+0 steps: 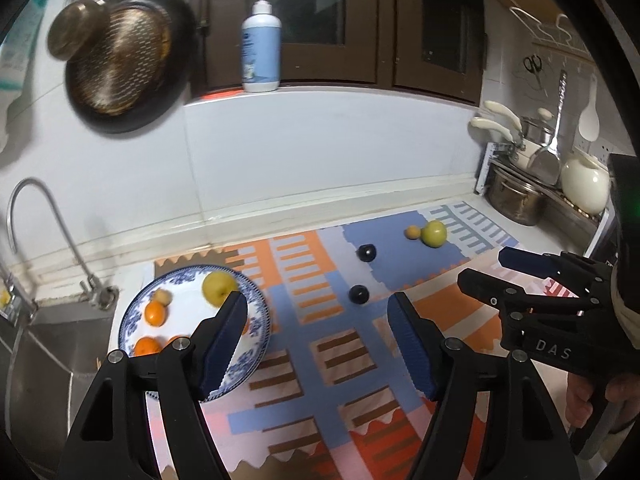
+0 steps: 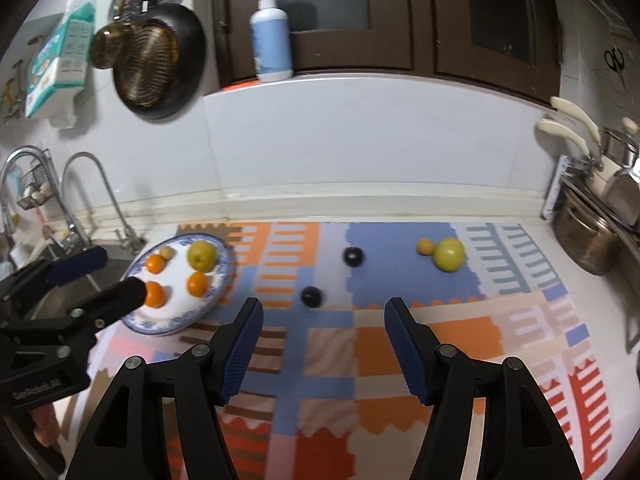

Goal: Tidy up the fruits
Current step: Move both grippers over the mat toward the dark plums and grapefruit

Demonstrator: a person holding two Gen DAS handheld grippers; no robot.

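A blue-and-white plate [image 2: 222,280] sits at the left of a patterned mat and holds a yellow-green apple [image 2: 202,255], three oranges [image 2: 198,284] and a small tan fruit [image 2: 167,252]. On the mat lie two dark plums [image 2: 312,296] [image 2: 353,257], a green apple [image 2: 449,255] and a small orange fruit [image 2: 425,246]. My left gripper [image 1: 316,340] is open and empty, over the plate's right edge [image 1: 260,320]. My right gripper [image 2: 320,344] is open and empty, just short of the nearer plum. Each gripper shows in the other's view, the left one [image 2: 100,276] and the right one [image 1: 500,268].
A sink [image 1: 48,344] with a curved tap [image 1: 36,216] lies left of the plate. Pots and a white kettle [image 1: 584,184] stand on a rack at the right. A pan [image 1: 120,60] hangs on the wall; a pump bottle [image 1: 261,46] stands on the sill.
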